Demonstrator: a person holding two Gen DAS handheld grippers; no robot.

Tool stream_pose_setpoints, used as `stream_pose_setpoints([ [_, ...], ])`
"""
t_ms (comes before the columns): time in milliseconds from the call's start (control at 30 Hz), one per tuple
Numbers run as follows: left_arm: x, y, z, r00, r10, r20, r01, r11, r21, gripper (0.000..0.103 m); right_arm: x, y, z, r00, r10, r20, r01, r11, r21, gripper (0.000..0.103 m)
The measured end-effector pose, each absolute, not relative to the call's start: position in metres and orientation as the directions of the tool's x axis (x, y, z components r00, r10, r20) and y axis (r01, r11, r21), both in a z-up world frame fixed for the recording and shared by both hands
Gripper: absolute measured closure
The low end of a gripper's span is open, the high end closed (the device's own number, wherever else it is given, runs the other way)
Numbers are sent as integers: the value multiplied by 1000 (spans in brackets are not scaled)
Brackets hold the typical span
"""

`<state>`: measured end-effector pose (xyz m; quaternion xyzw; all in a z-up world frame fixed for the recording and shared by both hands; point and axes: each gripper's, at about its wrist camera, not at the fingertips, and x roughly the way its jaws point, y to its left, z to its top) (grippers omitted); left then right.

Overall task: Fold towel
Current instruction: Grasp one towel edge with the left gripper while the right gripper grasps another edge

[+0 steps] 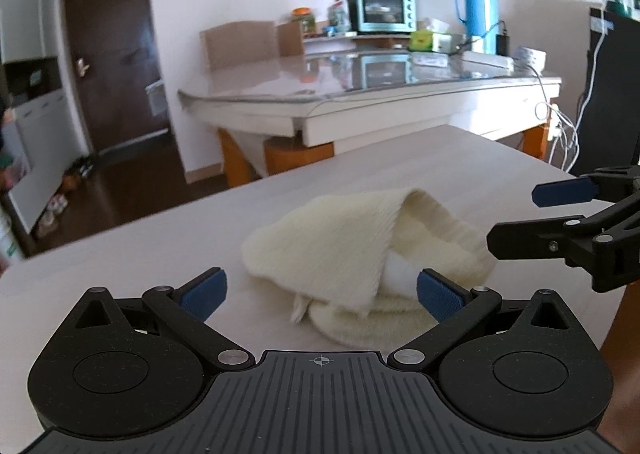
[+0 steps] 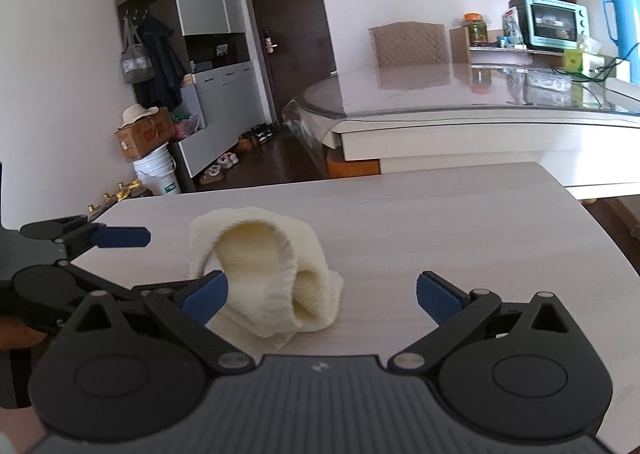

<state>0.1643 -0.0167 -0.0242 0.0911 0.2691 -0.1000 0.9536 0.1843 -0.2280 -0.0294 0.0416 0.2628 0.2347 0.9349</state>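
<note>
A cream towel [image 1: 352,254] lies crumpled in the middle of the frame on a pale table [image 1: 120,254]. The left gripper [image 1: 320,294] at bottom centre and the right gripper [image 2: 320,294] both have fingers spread wide, grasping nothing, with the towel just ahead of them.

Both tongs [image 1: 322,294] [image 2: 322,294] are black with ribbed grey bases, silver screws and blue pads [image 1: 438,294].

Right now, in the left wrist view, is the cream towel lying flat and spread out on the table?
No, the cream knitted towel sits bunched in a rumpled heap on the pale wooden table.
</note>
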Motion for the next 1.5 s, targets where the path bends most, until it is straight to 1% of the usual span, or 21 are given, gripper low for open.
stream_pose_setpoints([
  [67,170,-22,-25,837,-137,-530,248,958,143,1,186,-231,-30,753,458,-473,-411,888,206,1],
  [133,174,-24,-26,835,-135,-533,252,955,153,5,187,-234,-31,755,454,-473,-404,890,210,1],
  [167,176,-24,-27,831,-137,-540,257,954,154,15,187,-235,-32,755,453,-474,-402,891,211,1],
  [200,178,-25,-27,826,-139,-546,262,952,155,30,187,-236,-32,756,452,-474,-400,892,212,1],
  [267,180,-25,-28,821,-141,-554,269,950,157,33,187,-236,-32,756,451,-475,-398,892,213,1],
  [333,180,-25,-29,817,-146,-557,278,947,159,40,186,-237,-33,754,454,-474,-400,890,217,1],
  [433,178,-22,-27,807,-176,-564,298,946,131,75,184,-234,-35,748,465,-473,-413,884,218,1],
  [467,177,-19,-25,808,-183,-560,299,946,122,92,184,-232,-35,744,471,-473,-420,881,217,1],
  [500,175,-16,-23,809,-190,-556,299,948,112,96,183,-231,-36,740,478,-473,-428,878,216,1],
  [733,164,10,-6,819,-228,-526,296,954,47,99,178,-217,-37,704,533,-469,-501,841,203,1],
  [833,155,26,5,831,-239,-503,287,958,20,99,175,-209,-36,683,558,-470,-538,821,193,7],
  [900,148,37,11,836,-242,-492,281,960,5,99,174,-201,-36,671,566,-479,-561,810,171,19],
  [967,140,49,16,842,-235,-486,269,963,1,99,173,-193,-36,660,571,-488,-580,801,152,25],
  [1133,122,80,20,848,-194,-492,224,975,1,99,167,-172,-38,633,586,-505,-627,771,108,26],
  [1233,114,94,15,843,-176,-509,202,979,-5,99,164,-158,-39,612,600,-516,-660,747,86,31],
  [1333,108,105,7,838,-156,-523,176,984,-12,99,163,-146,-43,588,602,-540,-680,729,73,43],
  [1367,107,108,5,837,-149,-526,167,986,-13,99,164,-143,-45,580,597,-554,-682,728,71,51],
  [1400,106,111,3,837,-141,-529,159,987,-11,99,165,-140,-47,572,594,-566,-682,727,73,64],
  [1433,105,114,0,836,-132,-532,151,988,-9,99,167,-138,-48,564,593,-575,-682,727,81,72],
  [1467,106,115,-1,835,-126,-536,146,989,-5,99,167,-138,-48,561,593,-578,-681,728,86,92],
  [1500,107,117,-3,833,-119,-541,140,990,-2,99,166,-140,-47,566,592,-573,-678,730,85,99],
])
